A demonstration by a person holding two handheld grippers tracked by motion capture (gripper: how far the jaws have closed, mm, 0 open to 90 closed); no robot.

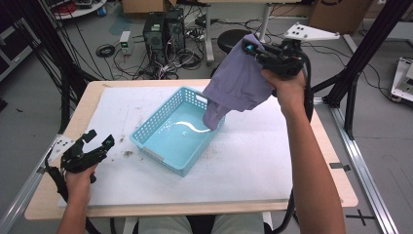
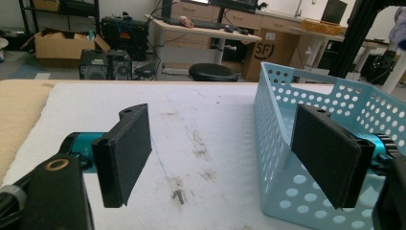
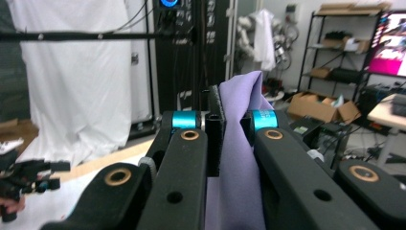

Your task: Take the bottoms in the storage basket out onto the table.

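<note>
Purple cloth [image 1: 241, 80] hangs from the right gripper [image 1: 254, 50], raised above the far right corner of the blue basket [image 1: 160, 147], its lowest fold dipping just inside that corner. Nearest me, the left gripper [image 1: 97, 142] rests on the white mat [image 1: 253, 165] to the left of the basket, jaws spread wide with nothing between them. In the right gripper view the jaws are clamped on a bunched edge of the fabric [image 3: 237, 158].

My worry is the hold — only a narrow pinch of cloth is caught, so it could slip free and fall half over the basket's rim rather than inside. A snag on the perforated wall might also drag the light basket across the mat.

How much fabric sits behind the jaws is hidden, and whether the fold touches the basket floor is hard to judge.
</note>
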